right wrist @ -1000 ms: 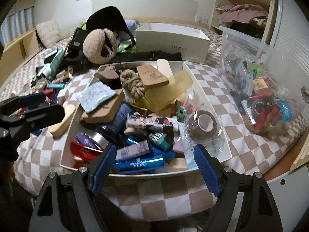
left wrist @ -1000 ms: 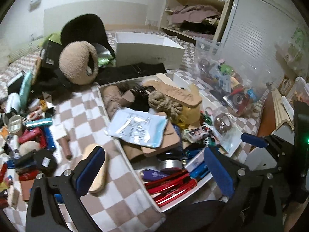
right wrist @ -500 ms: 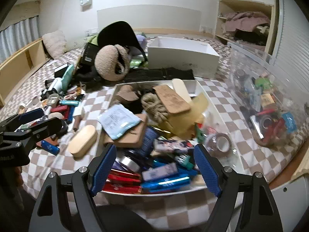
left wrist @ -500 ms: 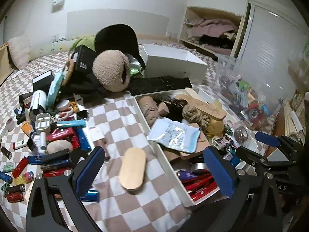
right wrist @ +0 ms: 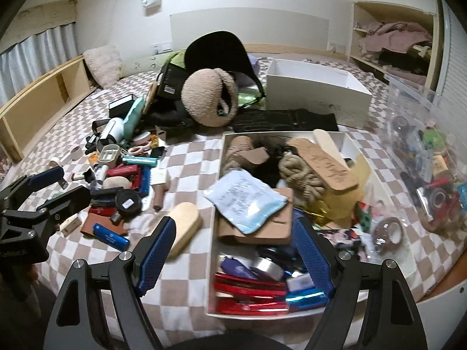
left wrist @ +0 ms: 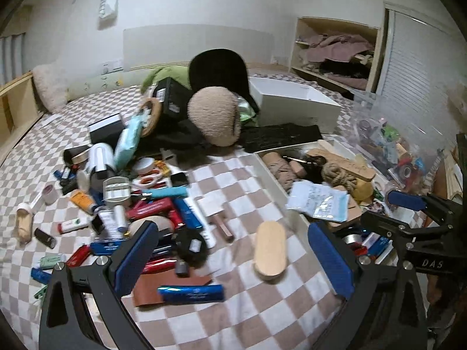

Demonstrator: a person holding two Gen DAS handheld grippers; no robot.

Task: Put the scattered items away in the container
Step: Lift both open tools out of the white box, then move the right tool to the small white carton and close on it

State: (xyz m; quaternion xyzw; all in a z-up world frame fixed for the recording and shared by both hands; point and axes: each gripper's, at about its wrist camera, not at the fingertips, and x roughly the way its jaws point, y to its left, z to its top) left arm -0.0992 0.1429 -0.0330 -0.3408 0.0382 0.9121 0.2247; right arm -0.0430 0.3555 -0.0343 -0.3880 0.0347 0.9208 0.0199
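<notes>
The left claw (left wrist: 233,259) hangs level above the checkered bed (left wrist: 262,315), blue pads spread wide with nothing between them. Below its gap lie a wooden oval block (left wrist: 270,248) and a blue tube (left wrist: 191,293), at the edge of a scattered pile of tubes and boxes (left wrist: 131,204). The right claw (right wrist: 233,255), likewise spread and empty, hovers over the near left corner of the white tray (right wrist: 382,192), which sits just right of the block and is heaped with rope (right wrist: 300,178), a pale blue packet (right wrist: 245,201) and red tubes (right wrist: 251,294).
</notes>
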